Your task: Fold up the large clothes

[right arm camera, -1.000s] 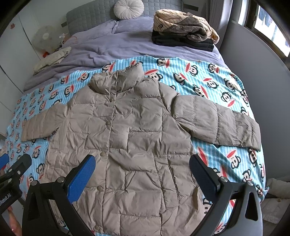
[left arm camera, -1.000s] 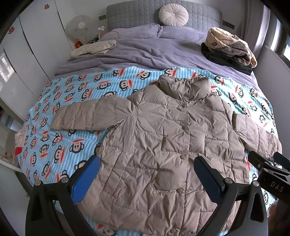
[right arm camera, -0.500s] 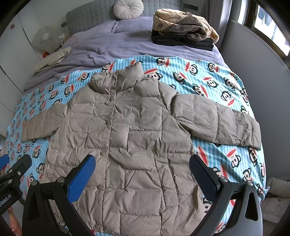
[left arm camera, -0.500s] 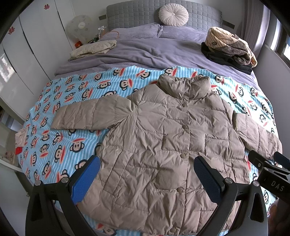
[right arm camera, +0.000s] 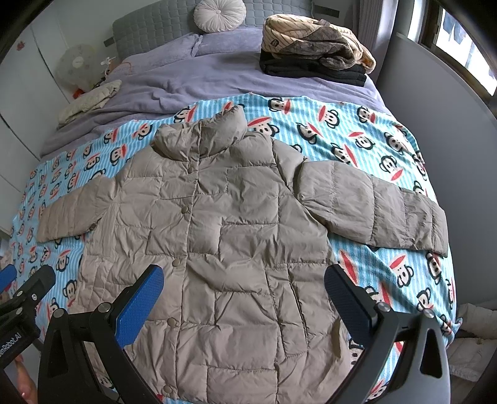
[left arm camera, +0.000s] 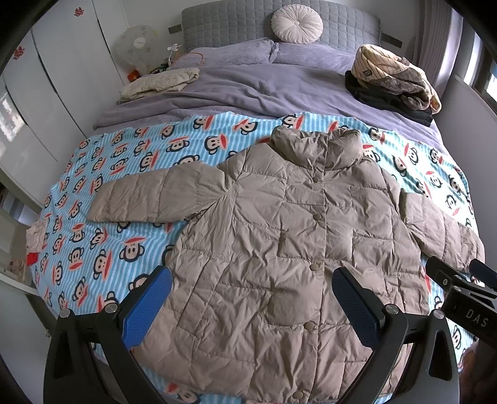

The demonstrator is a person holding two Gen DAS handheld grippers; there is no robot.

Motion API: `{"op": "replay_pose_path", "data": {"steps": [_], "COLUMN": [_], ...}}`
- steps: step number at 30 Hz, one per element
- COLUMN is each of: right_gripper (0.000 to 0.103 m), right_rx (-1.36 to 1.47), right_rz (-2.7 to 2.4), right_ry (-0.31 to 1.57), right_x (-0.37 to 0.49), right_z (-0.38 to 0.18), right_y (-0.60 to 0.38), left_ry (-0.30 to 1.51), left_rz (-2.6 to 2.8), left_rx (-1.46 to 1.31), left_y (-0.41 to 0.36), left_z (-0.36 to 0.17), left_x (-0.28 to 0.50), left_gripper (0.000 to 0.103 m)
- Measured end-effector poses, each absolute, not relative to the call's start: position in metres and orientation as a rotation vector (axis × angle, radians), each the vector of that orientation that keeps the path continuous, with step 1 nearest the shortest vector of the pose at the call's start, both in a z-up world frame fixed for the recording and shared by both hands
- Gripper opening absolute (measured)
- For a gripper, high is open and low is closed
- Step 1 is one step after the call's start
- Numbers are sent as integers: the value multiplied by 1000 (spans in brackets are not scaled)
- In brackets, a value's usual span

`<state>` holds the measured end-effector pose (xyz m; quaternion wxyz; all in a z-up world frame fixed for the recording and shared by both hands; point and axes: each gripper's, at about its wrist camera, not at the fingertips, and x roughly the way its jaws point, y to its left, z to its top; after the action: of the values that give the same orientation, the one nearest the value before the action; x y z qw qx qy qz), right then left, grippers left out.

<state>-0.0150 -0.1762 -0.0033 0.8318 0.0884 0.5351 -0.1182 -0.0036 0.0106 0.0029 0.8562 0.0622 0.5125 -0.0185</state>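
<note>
Presently, a beige quilted jacket [left arm camera: 298, 236] is seen laid flat, front side up and buttoned, on a blue monkey-print blanket [left arm camera: 130, 161] spread over the near part of a bed. Its collar [left arm camera: 316, 149] is turned toward the headboard [left arm camera: 341, 28], and both sleeves are stretched out sideways: one sleeve [left arm camera: 155, 199] toward the wardrobe side, the other sleeve [right arm camera: 372, 205] toward the window side.

The left gripper [left arm camera: 251, 298] is held above the lower half of the jacket with its blue pads [left arm camera: 146, 307] spread wide; nothing is gripped between them. The right gripper [right arm camera: 245, 298] is likewise held over the jacket's lower part, jaws fully apart, with nothing held. Contact between either tool and the fabric cannot be confirmed. Part of each tool is caught at the edge of the other's view.

Beyond the blanket, a purple duvet [left arm camera: 264, 87] is noted, with a round cushion [left arm camera: 296, 25] at the headboard, a stack of folded clothes [right arm camera: 316, 52] on the window side, and a folded cream garment [left arm camera: 161, 82] on the opposite side.
</note>
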Motion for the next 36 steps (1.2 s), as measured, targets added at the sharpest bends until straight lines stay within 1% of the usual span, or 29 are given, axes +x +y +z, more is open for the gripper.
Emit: {"op": "replay_pose_path", "data": {"steps": [36], "right_gripper": [103], "right_rx": [189], "right_rz": [-252], "right_ry": [1136], "right_x": [-14], "right_z": [-3], "right_y": [-177], "left_ry": [1100], "left_rz": [-44], "left_rx": [125], "left_y": [10], "left_z": [3], "left_x": [-3], "left_gripper": [103]}}
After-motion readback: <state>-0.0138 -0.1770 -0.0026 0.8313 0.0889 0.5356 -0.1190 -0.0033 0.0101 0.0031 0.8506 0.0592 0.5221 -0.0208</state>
